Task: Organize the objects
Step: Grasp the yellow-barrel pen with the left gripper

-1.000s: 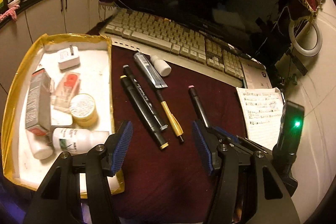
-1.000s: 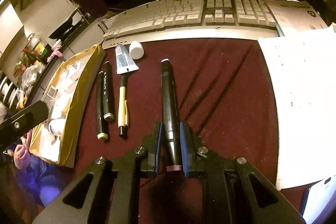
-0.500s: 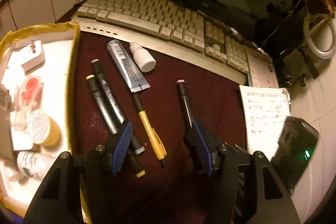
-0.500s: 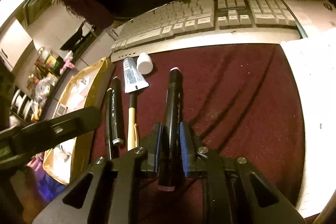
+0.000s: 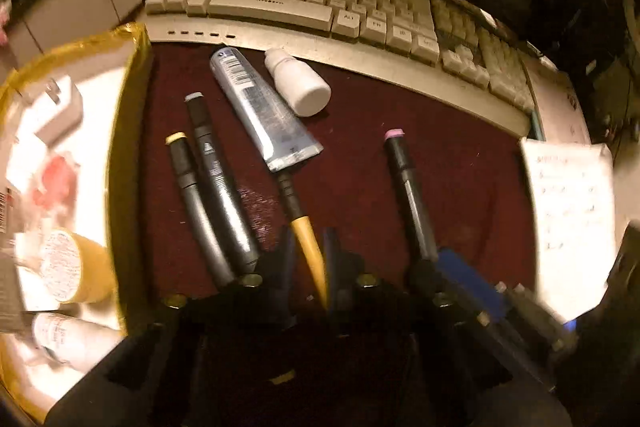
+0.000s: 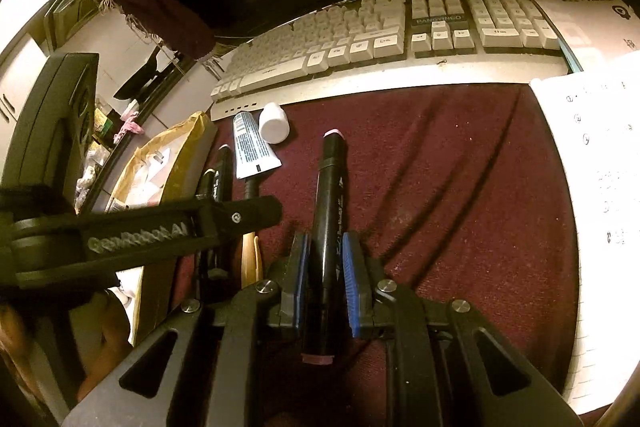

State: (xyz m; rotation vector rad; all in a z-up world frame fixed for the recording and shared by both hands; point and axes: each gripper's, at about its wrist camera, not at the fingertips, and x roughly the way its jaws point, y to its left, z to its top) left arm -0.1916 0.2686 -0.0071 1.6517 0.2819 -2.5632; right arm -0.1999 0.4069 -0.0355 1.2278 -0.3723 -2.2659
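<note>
Left gripper (image 5: 308, 259) just closed onto yellow pen (image 5: 306, 239), lower centre; right gripper (image 6: 324, 267) clamped around black marker (image 6: 326, 227).

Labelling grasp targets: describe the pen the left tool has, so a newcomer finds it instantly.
Start at the cream computer keyboard; on the maroon cloth before it lies a silver-blue squeeze tube. From under the tube's crimped end runs the slim yellow-barrelled pen with a black grip, pinched in the left tool. Its neighbours are thick black markers; only it is yellow and thin.
</note>
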